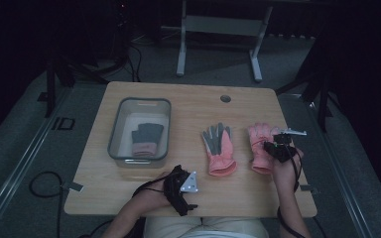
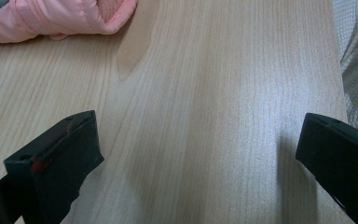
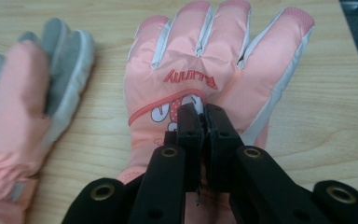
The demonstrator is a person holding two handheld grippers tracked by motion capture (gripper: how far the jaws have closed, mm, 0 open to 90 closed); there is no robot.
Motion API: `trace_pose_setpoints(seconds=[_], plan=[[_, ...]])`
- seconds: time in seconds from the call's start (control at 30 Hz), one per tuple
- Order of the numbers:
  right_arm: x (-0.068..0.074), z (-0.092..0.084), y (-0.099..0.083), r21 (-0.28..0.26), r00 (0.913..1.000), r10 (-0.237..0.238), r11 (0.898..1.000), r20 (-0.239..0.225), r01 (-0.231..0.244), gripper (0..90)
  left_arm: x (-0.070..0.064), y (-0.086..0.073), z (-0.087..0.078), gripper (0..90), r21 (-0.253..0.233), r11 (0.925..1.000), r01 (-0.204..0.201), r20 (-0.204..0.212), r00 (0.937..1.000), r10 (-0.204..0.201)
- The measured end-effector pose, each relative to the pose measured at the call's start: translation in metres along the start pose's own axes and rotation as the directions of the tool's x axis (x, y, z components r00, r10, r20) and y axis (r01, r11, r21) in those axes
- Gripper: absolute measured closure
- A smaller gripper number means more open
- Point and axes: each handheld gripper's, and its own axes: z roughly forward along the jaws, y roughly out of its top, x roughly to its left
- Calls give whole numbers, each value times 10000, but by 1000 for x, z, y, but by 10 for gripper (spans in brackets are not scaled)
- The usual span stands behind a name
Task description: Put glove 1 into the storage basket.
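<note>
Pink glove (image 3: 200, 70) flat on the desk (image 1: 188, 104) under the right gripper (image 3: 204, 116), its jaws together and pinching the glove's back fabric, second glove (image 3: 23, 107) just beside, left gripper (image 2: 200, 154) jaws apart over bare desk, grey gloves in bin (image 1: 116, 124) well apart.

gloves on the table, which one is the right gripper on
The pink glove nearest the table's right edge, back up; the right gripper is shut on it. The other glove lies grey palm up.
</note>
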Motion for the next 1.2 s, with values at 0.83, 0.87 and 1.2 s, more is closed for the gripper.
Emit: trace_pose_setpoints(seconds=[0.83,0.87,1.2], plan=[[-8,15,8,703,9588,-2777,9570,-595,2815,616,1,-1,-3,0,26,10000,23,-6,10000,-23],[-9,17,7,761,9600,-2718,9580,-668,2765,616,1,-1,-3,0,21,10000,28,3,10000,-28],[-13,30,-1,1465,9704,-2283,9602,-791,2379,799,-1,0,-3,0,80,10000,-48,-18,10000,48]])
